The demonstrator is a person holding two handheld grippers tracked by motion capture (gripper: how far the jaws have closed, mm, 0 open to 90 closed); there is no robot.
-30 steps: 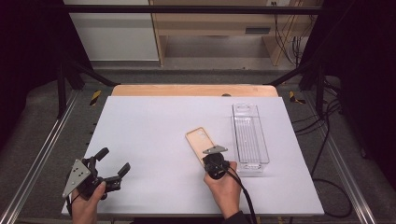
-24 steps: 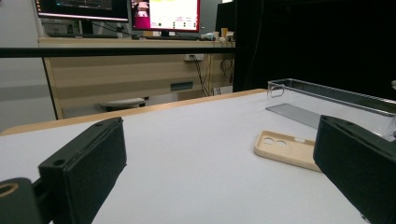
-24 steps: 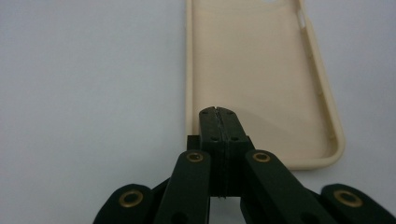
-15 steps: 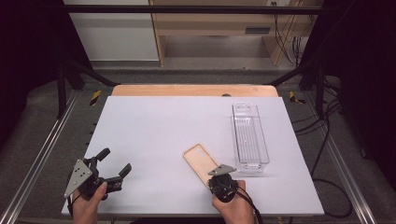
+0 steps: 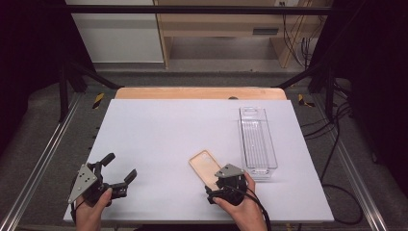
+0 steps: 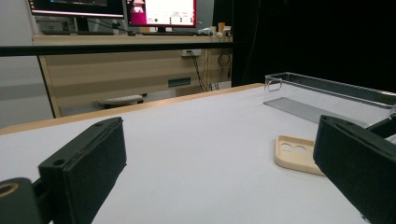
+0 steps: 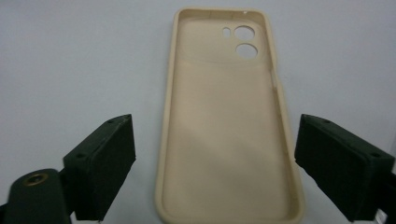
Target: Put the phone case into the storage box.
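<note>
A beige phone case (image 5: 203,162) lies hollow side up on the white table (image 5: 168,130), camera holes at its far end. My right gripper (image 5: 219,182) sits over the case's near end. In the right gripper view the case (image 7: 224,130) lies between the jaws of this gripper (image 7: 217,154), which stand open and clear of both its long edges. My left gripper (image 5: 120,166) rests open near the front left corner with nothing in it. From the left gripper view, the case (image 6: 296,154) lies off to the right, beyond the open left gripper (image 6: 219,163).
A clear plastic bin (image 5: 257,142) stands lengthwise just right of the case, also seen as the bin (image 6: 327,93) in the left gripper view. A wooden strip (image 5: 199,93) edges the table's far side. Metal rails run along both sides.
The right gripper and the phone case shifted toward the table's near edge, mostly in the first half second. The left gripper stayed put.
</note>
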